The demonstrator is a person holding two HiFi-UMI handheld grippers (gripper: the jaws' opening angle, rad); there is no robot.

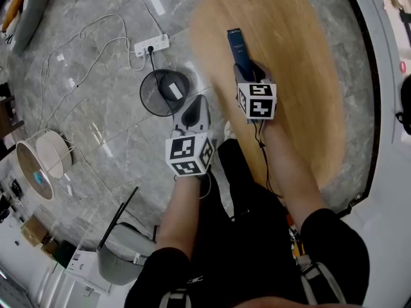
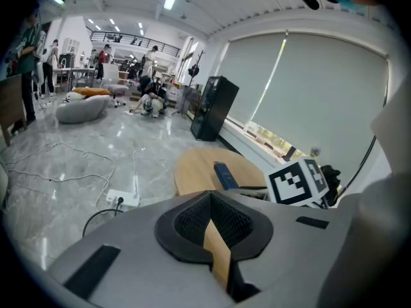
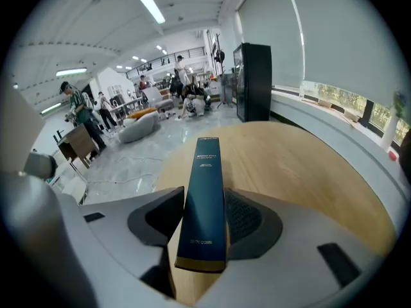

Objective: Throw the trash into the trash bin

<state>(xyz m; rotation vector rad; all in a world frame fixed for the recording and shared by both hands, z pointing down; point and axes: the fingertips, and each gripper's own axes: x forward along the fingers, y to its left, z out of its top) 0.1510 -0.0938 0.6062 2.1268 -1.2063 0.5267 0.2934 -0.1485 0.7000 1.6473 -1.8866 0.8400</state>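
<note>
Right tool [image 3: 204, 192] has its jaws set on either flank of the dark blue box [image 1: 236, 45]. The pads sit right against its long sides and no gap shows, so I read this as a grip just made. How firm it is I cannot tell. The box runs straight out ahead of the tool, with its near end back between the jaws. It looks to be lying flat on the round wooden worktop [image 1: 292, 56], not yet lifted.

Left tool [image 2: 209, 196] has its jaws drawn together with nothing between them. It hangs to the left of the right tool, off the worktop's edge and over the floor.

The trash bin [image 1: 144, 98], a black mesh one, stands on the floor just ahead of the left tool. From the right tool it is away to the left and below. A white piece [image 1: 174, 92] already lies inside it.

By my judgement the task is at its start for this box: reaching and closing look done. Lifting it clear of the worktop, carrying it left over the edge to above the bin, and letting go there are all left to do.
</note>
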